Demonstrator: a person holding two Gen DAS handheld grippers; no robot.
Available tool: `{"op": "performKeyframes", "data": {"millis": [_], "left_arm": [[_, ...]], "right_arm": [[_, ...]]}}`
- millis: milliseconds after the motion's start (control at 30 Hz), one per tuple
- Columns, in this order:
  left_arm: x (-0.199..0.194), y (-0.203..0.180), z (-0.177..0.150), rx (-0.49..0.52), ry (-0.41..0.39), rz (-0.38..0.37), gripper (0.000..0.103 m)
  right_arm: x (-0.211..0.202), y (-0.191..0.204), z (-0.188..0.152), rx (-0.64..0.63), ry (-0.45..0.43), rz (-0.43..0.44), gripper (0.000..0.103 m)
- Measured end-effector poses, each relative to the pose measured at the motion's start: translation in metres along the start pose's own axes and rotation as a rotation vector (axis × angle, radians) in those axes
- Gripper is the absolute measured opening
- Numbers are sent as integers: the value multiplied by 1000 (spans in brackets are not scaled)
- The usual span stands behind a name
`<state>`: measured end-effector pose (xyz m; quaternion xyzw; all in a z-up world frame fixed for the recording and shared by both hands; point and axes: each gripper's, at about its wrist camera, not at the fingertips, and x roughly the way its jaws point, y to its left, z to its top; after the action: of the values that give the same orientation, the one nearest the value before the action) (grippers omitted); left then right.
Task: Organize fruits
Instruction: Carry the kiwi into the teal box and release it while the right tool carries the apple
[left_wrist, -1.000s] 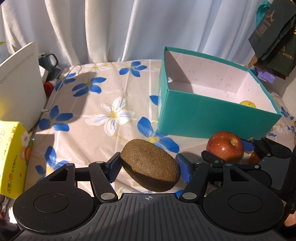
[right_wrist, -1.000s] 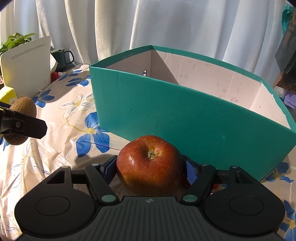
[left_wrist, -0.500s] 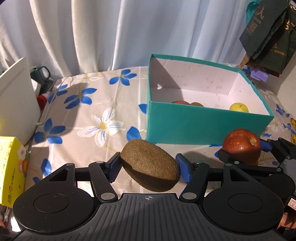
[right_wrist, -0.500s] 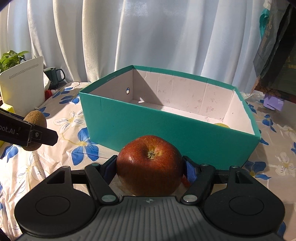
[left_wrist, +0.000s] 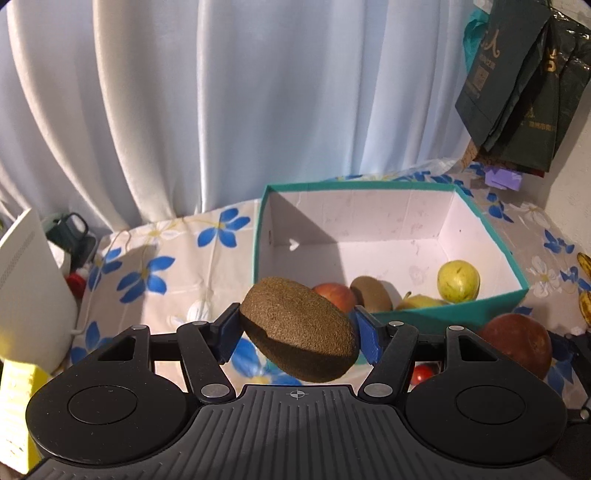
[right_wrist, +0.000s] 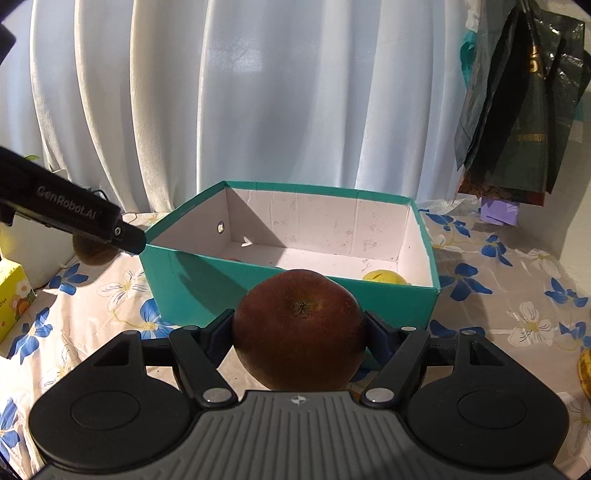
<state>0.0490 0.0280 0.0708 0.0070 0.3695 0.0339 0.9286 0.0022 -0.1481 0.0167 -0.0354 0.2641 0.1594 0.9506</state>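
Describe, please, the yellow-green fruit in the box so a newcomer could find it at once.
Start at the teal box on the flowered cloth. Inside, fruit lies along the near wall; the yellow-green fruit sits farthest right, near the corner. It is round and pale, unlike the red apple and brown kiwi beside it.

Backlit scene, fruit in shade: daylight glows through the white curtain (left_wrist: 221, 110) while the foreground stays dim.

The teal box (right_wrist: 295, 291) throws a hard diagonal shadow across its pale inner wall in both wrist views; the apple (right_wrist: 299, 328) in the right claw (right_wrist: 299, 332) reads dark and dull. Fisheye bending curves curtain folds and bench (left_wrist: 166, 258) edges. Corners darken; the yellow carton (left_wrist: 18, 387) blurs.
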Motion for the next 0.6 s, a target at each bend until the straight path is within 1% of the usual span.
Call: {"op": "performKeyframes", "data": {"millis": [133,233,367,600], "left_arm": [[16,-11,18,8,-6,-14,68],[33,-19,26,8,3,-5,68],[54,-29,31,9,19,5,68],[71,-39,37,11,29,-4,68]], "right_arm": [[-8,-10,2,27,-19,-30,73],[-15,-18,2,43,-31,-56,73],[-21,-29,5,55,-44,-90,73],[-28,-49,6,85,-57,-146,73]]}}
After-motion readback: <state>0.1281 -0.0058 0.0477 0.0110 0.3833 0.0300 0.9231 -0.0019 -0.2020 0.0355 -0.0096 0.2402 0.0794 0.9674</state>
